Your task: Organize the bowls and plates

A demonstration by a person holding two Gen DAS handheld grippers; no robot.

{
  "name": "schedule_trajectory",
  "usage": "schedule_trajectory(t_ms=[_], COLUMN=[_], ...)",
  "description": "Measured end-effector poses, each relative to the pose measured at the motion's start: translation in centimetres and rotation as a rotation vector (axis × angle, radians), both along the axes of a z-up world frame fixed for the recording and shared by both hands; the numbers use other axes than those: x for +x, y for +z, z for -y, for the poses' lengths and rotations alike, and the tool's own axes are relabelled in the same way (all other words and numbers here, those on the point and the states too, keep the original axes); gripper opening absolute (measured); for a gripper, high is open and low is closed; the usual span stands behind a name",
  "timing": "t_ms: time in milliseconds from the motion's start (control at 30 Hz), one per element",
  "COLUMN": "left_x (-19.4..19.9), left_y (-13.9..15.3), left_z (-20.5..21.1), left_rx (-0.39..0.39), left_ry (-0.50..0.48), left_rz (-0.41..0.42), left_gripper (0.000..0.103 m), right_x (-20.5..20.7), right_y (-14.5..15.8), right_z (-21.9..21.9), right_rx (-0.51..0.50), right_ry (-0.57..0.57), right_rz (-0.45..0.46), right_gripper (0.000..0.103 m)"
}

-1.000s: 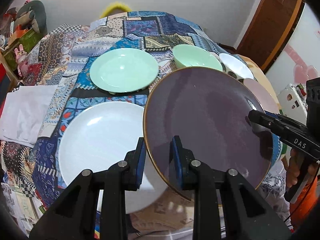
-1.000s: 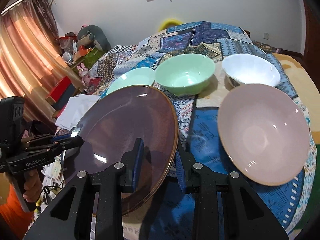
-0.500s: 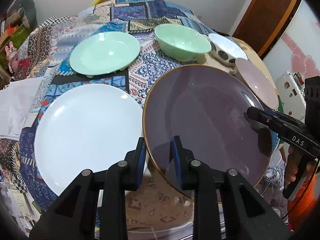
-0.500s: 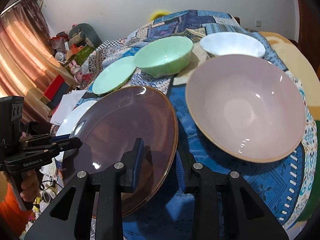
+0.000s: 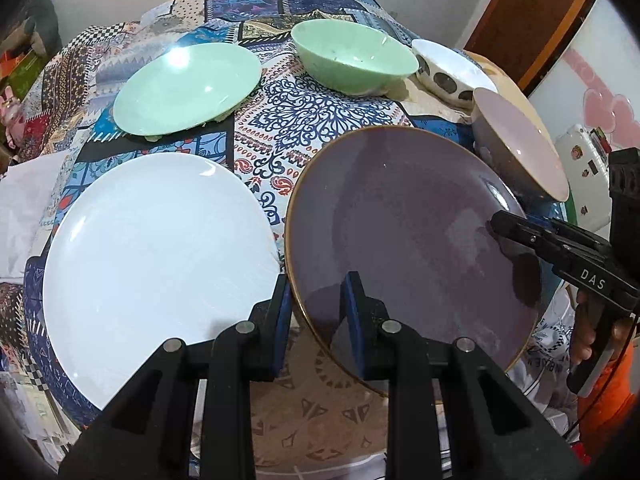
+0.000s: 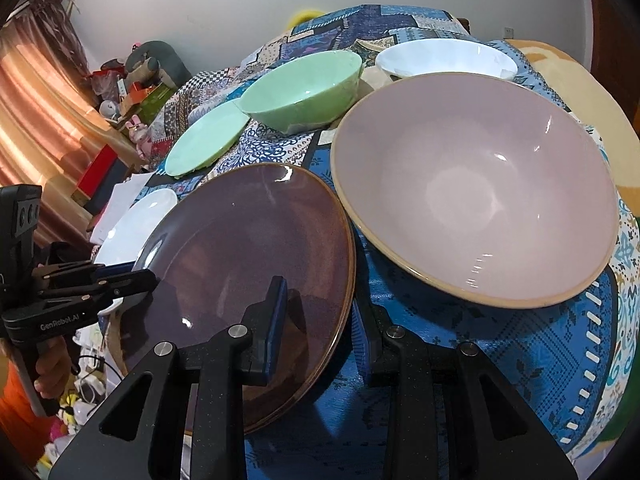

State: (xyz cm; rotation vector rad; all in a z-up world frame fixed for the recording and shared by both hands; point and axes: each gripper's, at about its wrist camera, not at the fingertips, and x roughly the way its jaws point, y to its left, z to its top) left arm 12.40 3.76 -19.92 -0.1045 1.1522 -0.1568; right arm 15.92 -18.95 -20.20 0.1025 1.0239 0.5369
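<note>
Both tongs are on the purple plate [image 5: 404,240] right now, one on each side. The left tongs [image 5: 316,312] are clenched on its near-left rim, one finger above, one beneath. The right tongs [image 6: 316,320] grasp the opposite rim the same way, and the plate tilts between them over the patchwork cloth [image 5: 320,120]. Just left of the left tongs lies the white plate [image 5: 156,256], flat on the cloth. Ahead of them, further off, sits the green plate [image 5: 188,88], with the green bowl [image 5: 352,60] to its right and the spotted white bowl [image 5: 448,68] beyond that. Right of the right tongs, close beside the purple plate's edge, rests the big pink bowl [image 6: 476,188].
</note>
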Motion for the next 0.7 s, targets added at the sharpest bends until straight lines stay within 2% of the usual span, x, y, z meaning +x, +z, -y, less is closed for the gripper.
schedule_trajectory(t_ms=[367, 533, 700], left_x=[0.0, -0.9, -1.8], left_y=[-0.2, 1.2, 2.5], left_z=[0.1, 0.3, -0.5], left_rx=[0.008, 0.046, 0.048], left_ry=[-0.007, -0.011, 0.016], left_rz=[-0.003, 0.065, 0.11], left_gripper=[0.025, 0.025, 0.031], right_x=[-0.4, -1.1, -1.5], right_y=[0.7, 1.7, 3.3], right_z=[-0.5, -0.2, -0.4], right_rx=[-0.066, -0.101, -0.089], right_ry=[0.006, 0.004, 0.002], right_rz=[0.032, 0.063, 0.096], right_gripper=[0.03, 0.03, 0.035])
